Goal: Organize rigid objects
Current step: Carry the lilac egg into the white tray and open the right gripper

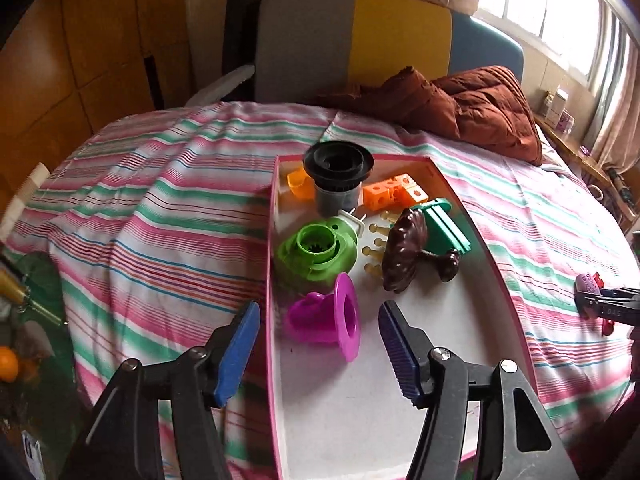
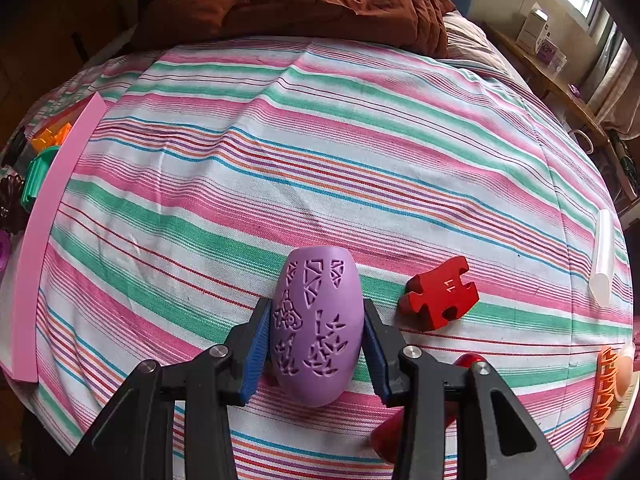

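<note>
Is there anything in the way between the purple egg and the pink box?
Nothing visible. The right claw grips the purple egg, and only bare striped cloth lies between it and the pink box. The red puzzle piece sits on the other side.

Left gripper (image 1: pixel 318 344): jaws spread wide, blue ribbed pads (image 1: pixel 236 354) facing each other with nothing between them, black arms angling in from the lower corners of the left wrist view. Right gripper (image 2: pixel 316 334): jaws drawn in, both blue pads (image 2: pixel 256 354) pressed against the flanks of an egg (image 2: pixel 316 328), which points forward along the fingers. In the left wrist view the right gripper appears at the far right edge, reaching in level, well apart from the left.
</note>
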